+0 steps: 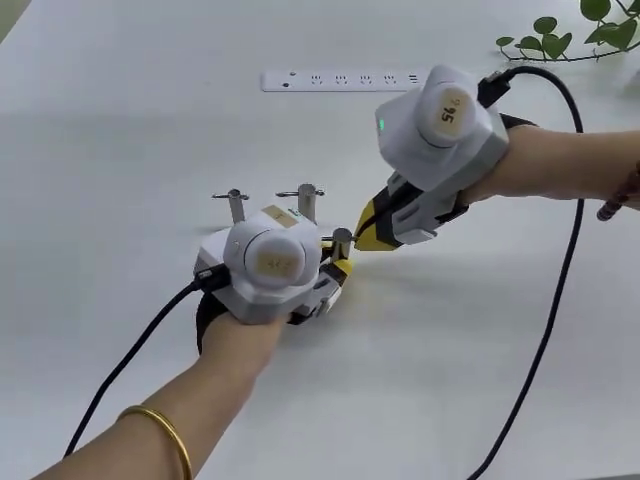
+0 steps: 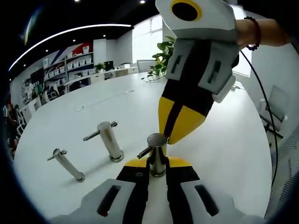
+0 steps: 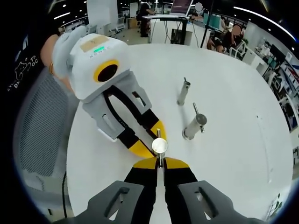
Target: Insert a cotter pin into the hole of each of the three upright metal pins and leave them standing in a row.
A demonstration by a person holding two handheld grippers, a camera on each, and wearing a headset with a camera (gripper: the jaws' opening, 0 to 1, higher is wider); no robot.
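1. Tabletop (image 1: 120,130): white. A plant (image 1: 575,35) sits at the far right corner and a power strip (image 1: 340,80) lies along the far edge, both well apart from the work.
2. Left claw (image 2: 157,164): closed on the base of the third pin (image 2: 157,148), holding it upright mid-tabletop.
3. Right claw (image 3: 160,163): jaws pinched almost together on the cotter pin (image 2: 144,151), its tips against the pin's head.
4. Two finished pins (image 2: 110,140) stand near, on the far-edge side, each with its cotter through.
5. The cotter pin's tip shows beyond the hole. We judge the last insertion to be in hand. Next: seat it fully, then release gently.
6. Risk: either claw could tip the neighbouring pin when backing out.
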